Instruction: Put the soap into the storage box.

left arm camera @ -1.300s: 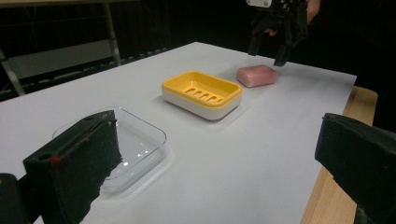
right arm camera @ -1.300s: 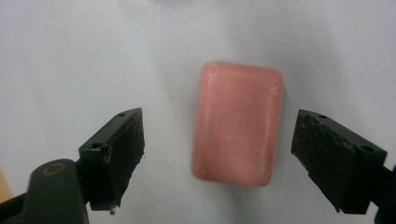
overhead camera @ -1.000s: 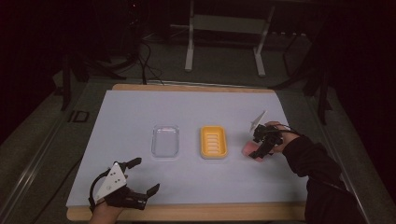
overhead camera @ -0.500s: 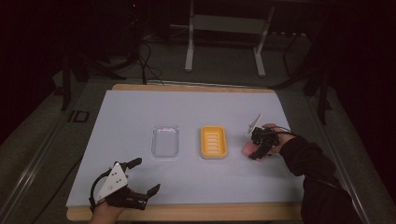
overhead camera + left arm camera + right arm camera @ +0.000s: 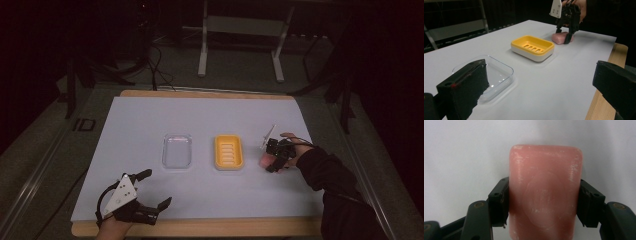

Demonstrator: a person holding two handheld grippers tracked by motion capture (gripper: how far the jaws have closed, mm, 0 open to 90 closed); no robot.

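Note:
A pink soap bar (image 5: 545,192) lies flat on the white table sheet, right of a yellow soap dish (image 5: 229,153). My right gripper (image 5: 545,205) points down on it, and its two black pads press the bar's long sides. In the high view the soap bar (image 5: 263,161) peeks out under the right gripper (image 5: 270,163). The left gripper view shows the same hold on the soap bar (image 5: 560,38) from afar. A clear plastic tray (image 5: 177,150) sits left of the dish. My left gripper (image 5: 156,189) stands open near the front left edge with nothing between its fingers.
The white sheet (image 5: 210,115) covers a wooden table, whose edge (image 5: 200,227) shows at the front. Dark floor, cables and a metal stand (image 5: 240,45) lie beyond the far edge. The yellow dish (image 5: 532,47) and clear tray (image 5: 494,72) are both empty.
My right gripper has come down and slightly left onto the soap bar, its jaws now against the bar's sides. The left gripper has not moved.

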